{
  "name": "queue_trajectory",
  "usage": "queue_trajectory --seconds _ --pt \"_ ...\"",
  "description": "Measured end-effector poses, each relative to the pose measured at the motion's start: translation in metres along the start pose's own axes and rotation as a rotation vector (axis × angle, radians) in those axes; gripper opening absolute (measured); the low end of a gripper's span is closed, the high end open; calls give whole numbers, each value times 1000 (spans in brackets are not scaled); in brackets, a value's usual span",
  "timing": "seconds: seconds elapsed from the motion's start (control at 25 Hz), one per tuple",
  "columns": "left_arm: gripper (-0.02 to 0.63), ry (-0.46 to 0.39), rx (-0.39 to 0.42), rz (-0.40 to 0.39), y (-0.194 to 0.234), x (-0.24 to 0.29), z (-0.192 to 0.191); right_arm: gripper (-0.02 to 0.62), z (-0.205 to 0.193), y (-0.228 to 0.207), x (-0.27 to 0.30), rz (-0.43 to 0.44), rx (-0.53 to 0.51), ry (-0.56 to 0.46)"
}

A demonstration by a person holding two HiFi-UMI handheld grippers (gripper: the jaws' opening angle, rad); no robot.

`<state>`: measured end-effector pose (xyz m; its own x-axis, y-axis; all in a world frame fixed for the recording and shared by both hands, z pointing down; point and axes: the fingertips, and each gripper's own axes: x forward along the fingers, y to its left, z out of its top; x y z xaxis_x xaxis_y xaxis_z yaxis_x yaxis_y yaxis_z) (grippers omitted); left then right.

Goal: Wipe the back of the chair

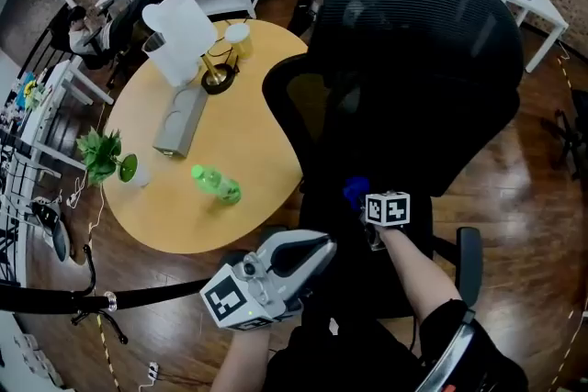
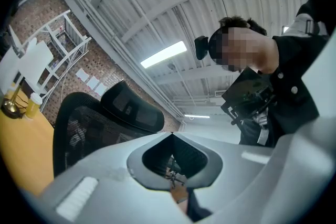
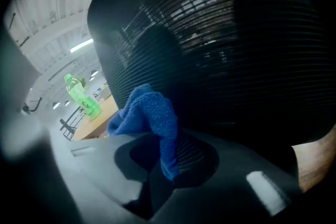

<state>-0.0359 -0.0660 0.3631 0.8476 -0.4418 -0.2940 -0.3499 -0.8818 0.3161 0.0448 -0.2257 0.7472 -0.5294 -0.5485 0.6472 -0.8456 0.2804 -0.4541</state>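
blue cloth sat bunched in the right gripper, its jaws clamped tight on the fabric. the cloth was pushed up against the lower part of the black mesh chair back, which faced the person. the left gripper hung lower and nearer the person's body, well apart from the chair, tilted upward with its jaws pressed together on nothing. left of the chair stood a round yellow desk, with a green bottle lying on its side near the desk's near edge.
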Motion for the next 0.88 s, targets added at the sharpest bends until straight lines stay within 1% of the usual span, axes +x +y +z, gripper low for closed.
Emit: queue_trajectory --seconds 0.12,0.32,0.48,0.6,0.72,0.8,0.88 --pt "-8 2 -20 -36 -2 20 -9 54 1 -40 -25 -62 35 -29" --pt "-8 21 -55 -128 -12 52 -27 54 -1 -108 -71 -177 124 -93" --pt "-8 36 -89 -190 -24 77 -40 54 -10 -152 -106 -244 177 -120" --pt "-8 58 -89 -228 -31 91 -48 54 -13 -173 -125 -286 204 -144" --pt "-8 69 -95 -257 -36 102 -54 54 -21 -191 -141 -348 266 -170" --pt "-8 69 -101 -272 -37 107 -57 54 -30 -199 -149 -387 308 -174" --pt "-8 67 -106 -281 -38 110 -57 54 -41 -199 -152 -400 332 -162"
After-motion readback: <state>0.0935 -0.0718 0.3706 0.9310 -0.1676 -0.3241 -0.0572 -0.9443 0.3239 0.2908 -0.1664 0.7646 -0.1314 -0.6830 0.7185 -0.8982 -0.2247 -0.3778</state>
